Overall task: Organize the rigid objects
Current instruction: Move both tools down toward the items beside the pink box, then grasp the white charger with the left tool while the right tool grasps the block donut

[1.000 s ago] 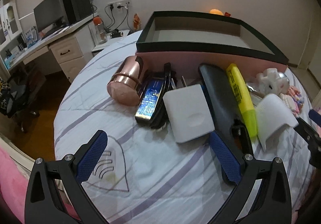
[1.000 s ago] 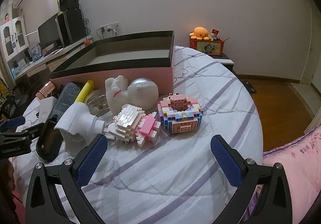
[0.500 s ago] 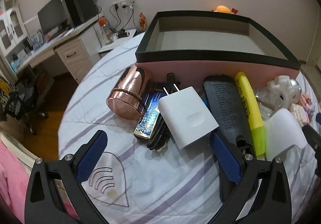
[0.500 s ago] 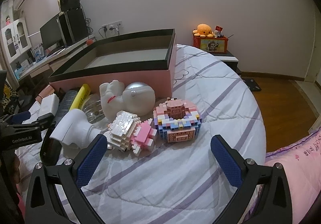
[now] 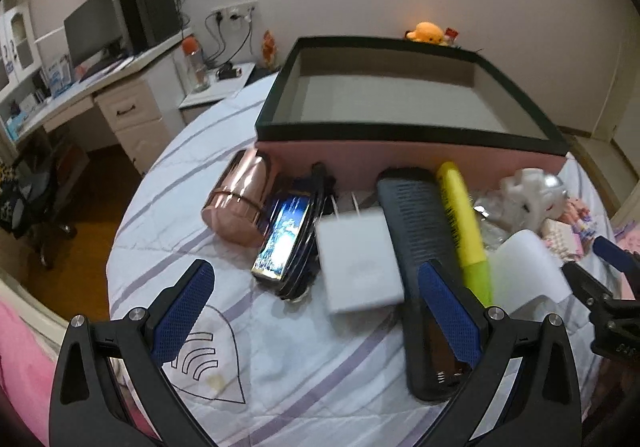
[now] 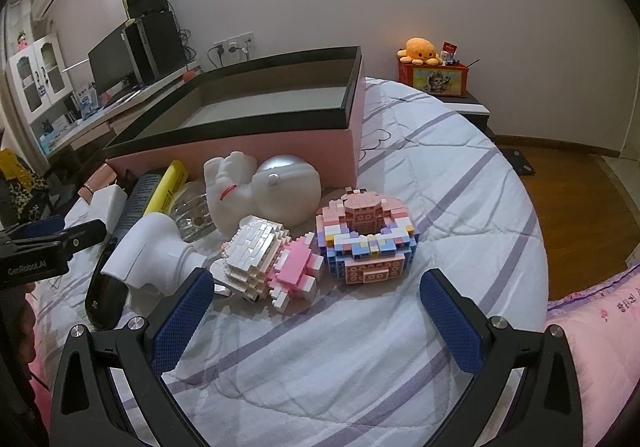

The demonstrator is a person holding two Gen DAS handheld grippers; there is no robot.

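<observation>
Showing: a row of rigid objects lying on a striped bedspread [image 5: 304, 347] against the near wall of an empty pink box [image 5: 400, 163] with a black rim.
Left gripper [image 5: 316, 311]: fingers spread wide and holding nothing, hovering above the bedspread with the white charger [image 5: 356, 267] ahead between them.
Right gripper [image 6: 316, 311]: fingers likewise apart and empty, facing two brick models.
Left group: a copper cup [image 5: 240, 203] on its side, a phone [image 5: 286, 239] leaning on a dark case, the white charger with its prongs toward the box, a long black remote [image 5: 420, 247] and a yellow highlighter [image 5: 464, 227], packed side by side.
Right group: a white figurine [image 6: 230, 187] touching a silver dome [image 6: 290, 191], a white-and-pink brick model [image 6: 272, 259] just beside a pink brick ring [image 6: 366, 239], and a white plastic piece [image 6: 152, 251] further left.
Handling, charger: judged light, stiff and smooth-sided; best pinched across its two flat faces or its narrow sides, clear of the prongs.
Handling, brick models: judged light but fragile, liable to shed pieces under a hard squeeze; grip low across the solid base.
Handling, cup: likely slippery and prone to roll; take it across the rim.
Task state: box still empty, so sorting has apparently not begun.
</observation>
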